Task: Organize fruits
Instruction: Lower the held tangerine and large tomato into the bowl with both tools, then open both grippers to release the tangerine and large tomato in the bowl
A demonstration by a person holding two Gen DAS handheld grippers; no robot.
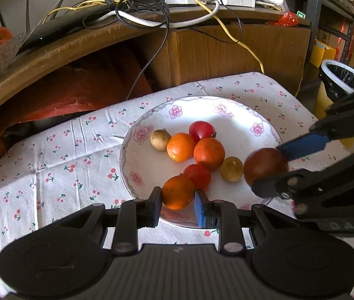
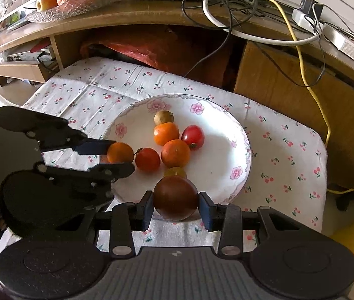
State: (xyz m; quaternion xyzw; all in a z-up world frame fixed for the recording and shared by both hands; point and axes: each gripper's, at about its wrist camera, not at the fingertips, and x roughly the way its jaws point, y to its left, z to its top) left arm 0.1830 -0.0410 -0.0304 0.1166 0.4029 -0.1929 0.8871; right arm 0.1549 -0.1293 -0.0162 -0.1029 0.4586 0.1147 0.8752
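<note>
The left tool [image 1: 178, 201] pinches a small orange citrus fruit [image 1: 178, 192] at the near rim of the flowered plate [image 1: 229, 105], its two pads pressed against the fruit's sides; whether the fruit rests on the plate or hangs just above it cannot be told. The right tool [image 2: 175, 206] grips a dark brownish-red round fruit [image 2: 175, 198], the largest of the lot, at the near edge of the same plate, one blue pad on each flank. Inside the plate lie two more orange citrus [image 1: 180, 147] [image 1: 209, 153], two red tomato-like fruits [image 1: 202, 131] [image 1: 197, 176] and two small tan round fruits [image 1: 160, 139] [image 1: 231, 168], the orange and red ones crowded together toward the plate's middle, some touching. The plate sits on a cherry-print cloth [image 1: 51, 155] covering the surface, with bare cloth to the plate's left. All these fruits look light, round and smooth-skinned, so they are likely to roll once set down and could slip from a loose pinch; the red and dark ones probably have thin, soft skin that bruises under hard squeezing, while the citrus should bear firmer pressure. Taking each across its widest middle, as both tools do now, seems the safest hold. The orange skin is glossy and faintly mottled; the dark fruit is shiny and nearly maroon.
</note>
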